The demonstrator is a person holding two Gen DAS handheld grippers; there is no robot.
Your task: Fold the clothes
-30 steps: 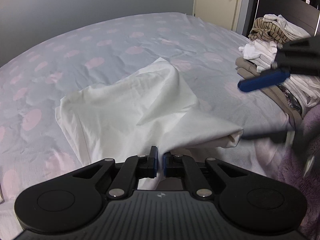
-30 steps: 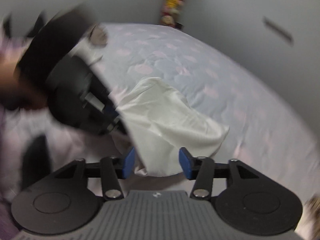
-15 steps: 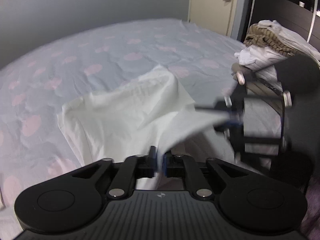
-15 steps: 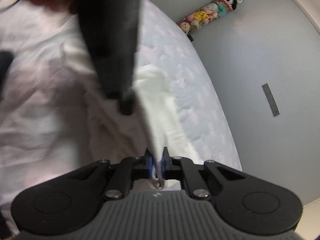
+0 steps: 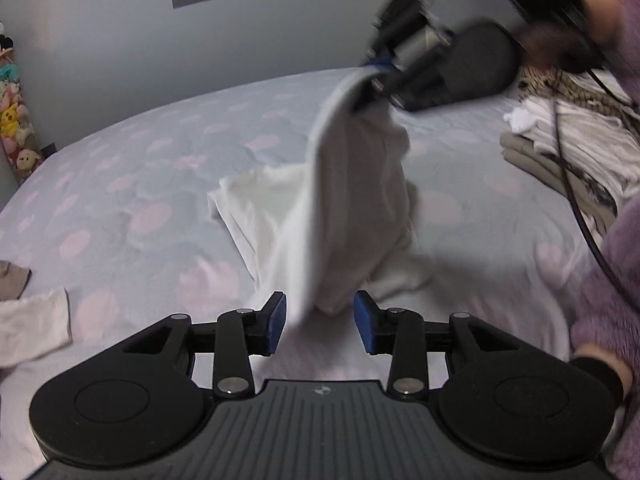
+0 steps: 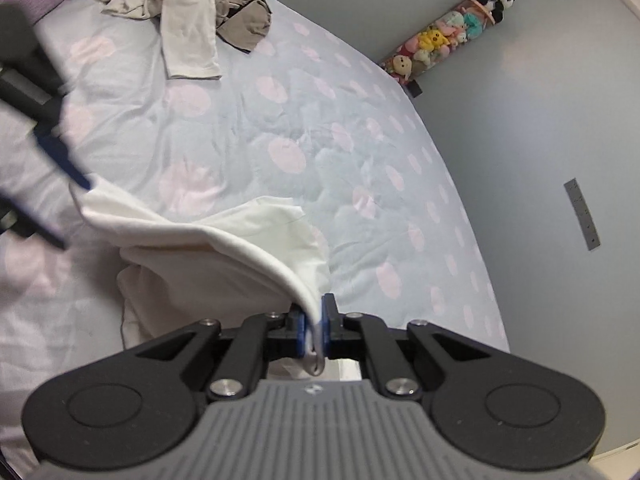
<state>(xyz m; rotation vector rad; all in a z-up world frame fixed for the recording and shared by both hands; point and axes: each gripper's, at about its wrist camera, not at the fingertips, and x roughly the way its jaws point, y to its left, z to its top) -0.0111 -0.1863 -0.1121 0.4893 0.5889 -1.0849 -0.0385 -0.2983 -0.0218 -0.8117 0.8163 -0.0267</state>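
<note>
A white garment point(image 5: 352, 200) lies partly on the dotted bed point(image 5: 120, 184) and is pulled up into a peak. My right gripper point(image 5: 380, 70) is shut on its raised edge, high above the bed. In the right wrist view the cloth edge point(image 6: 208, 256) runs straight into the right gripper point(image 6: 314, 330), pinched between the blue pads. My left gripper point(image 5: 320, 322) is open, and a hanging fold of the garment drops between its spread fingers point(image 5: 276, 320). The left gripper point(image 6: 74, 216) appears blurred at the left of the right wrist view, by the garment's other corner.
Folded clothes point(image 5: 580, 152) are stacked at the right of the bed. Unfolded clothes point(image 6: 192, 20) are heaped at the far end, and another white piece point(image 5: 32, 320) lies near left. A purple sleeve point(image 5: 612, 264) and a black cable point(image 5: 576, 200) are on the right. Plush toys point(image 6: 444, 32) hang on the wall.
My left gripper has opened and let go of the garment. My right gripper shut on the garment's edge and lifted it high off the bed.
</note>
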